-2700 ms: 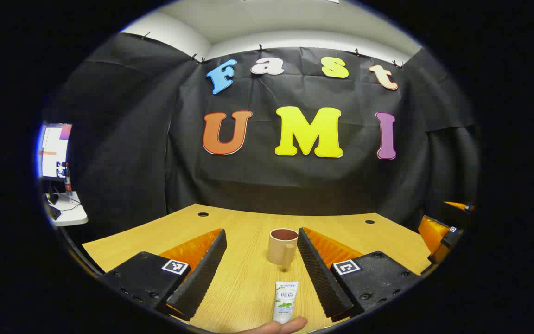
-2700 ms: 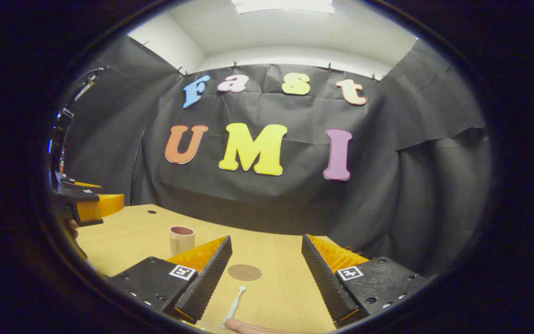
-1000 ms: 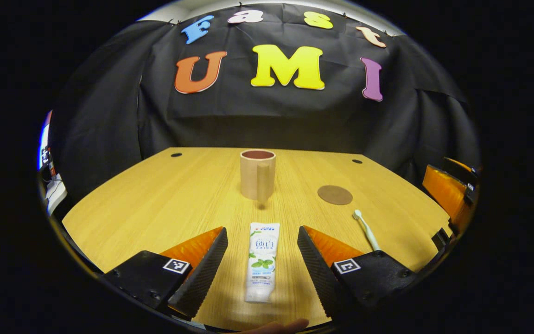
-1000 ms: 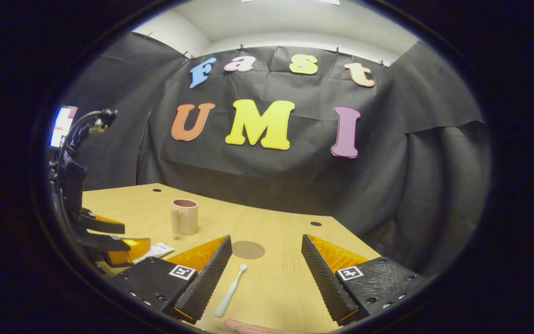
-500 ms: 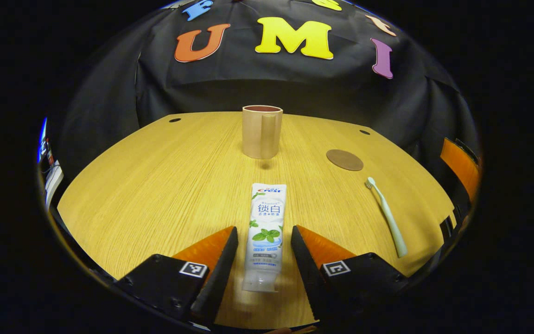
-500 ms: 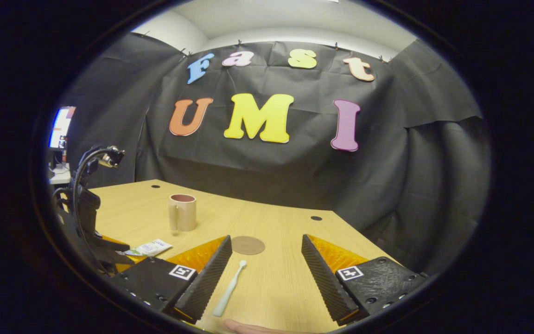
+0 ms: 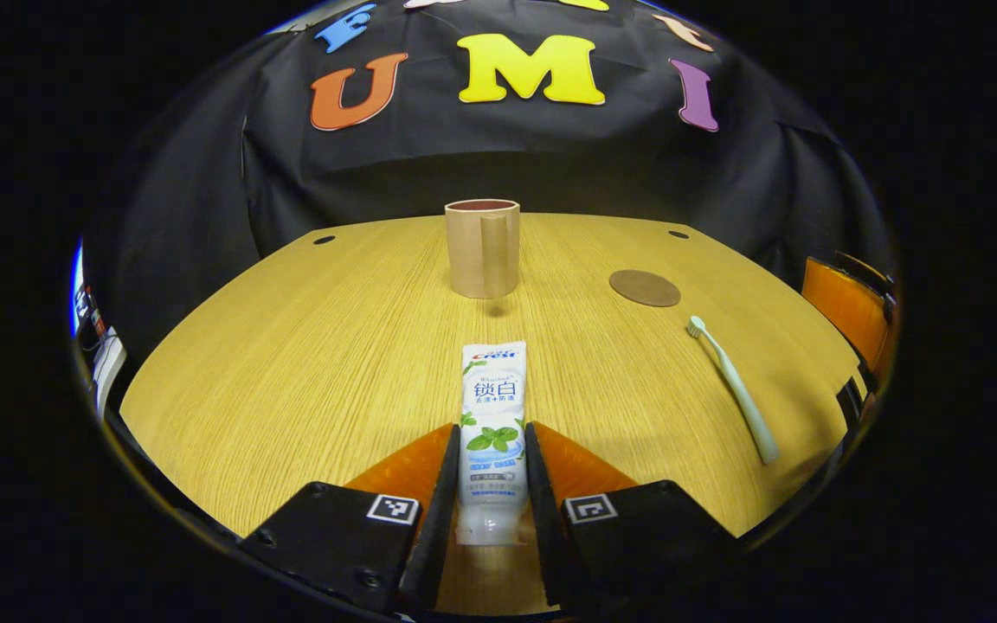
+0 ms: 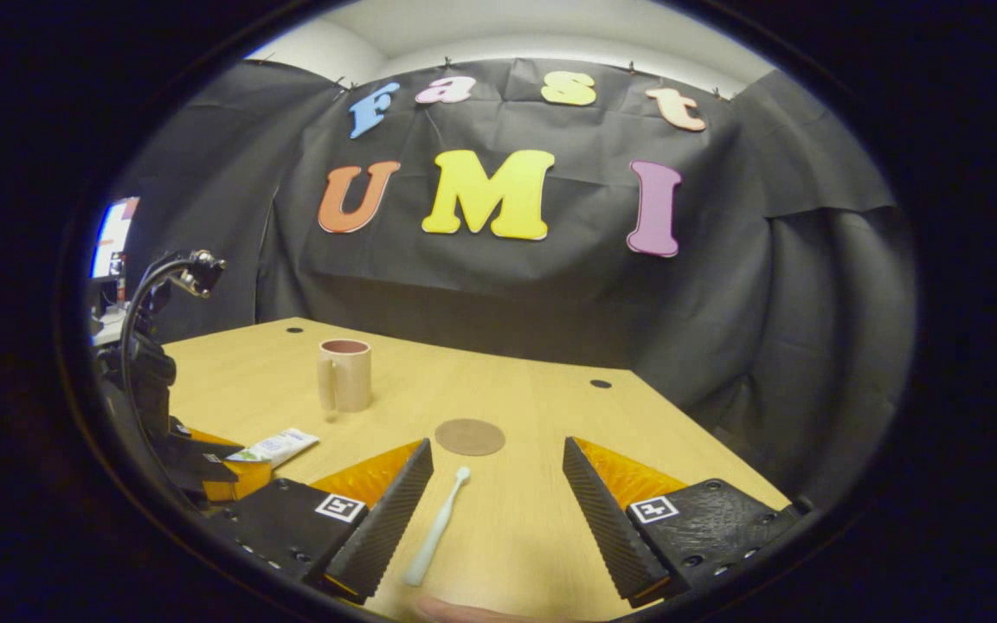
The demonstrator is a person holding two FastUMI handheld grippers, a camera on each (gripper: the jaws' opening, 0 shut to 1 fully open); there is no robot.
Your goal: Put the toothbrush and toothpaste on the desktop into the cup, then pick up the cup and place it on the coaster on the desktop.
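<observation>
So the cup [image 7: 482, 248] stands upright at the far middle of the desk [image 7: 291, 346], handle facing the near side; its rim is seen too edge-on to tell what's inside. The left tongs [image 7: 487, 484] sit low over the near edge, both fingers pressed against the cap end of the toothpaste [image 7: 491, 428], clamped on it. The tube lies flat, long axis running near to far, its crimped end pointing at the cup. In the right gripper view, the right tongs [image 8: 498, 510] hover above the desk with the fingers spread wide, gripping nothing. The toothbrush [image 8: 436, 526] lies flat just beside the left finger, head pointing away toward the coaster [image 8: 469, 436], handle toward the near edge. The coaster sits bare, right of the cup and well apart from it.
</observation>
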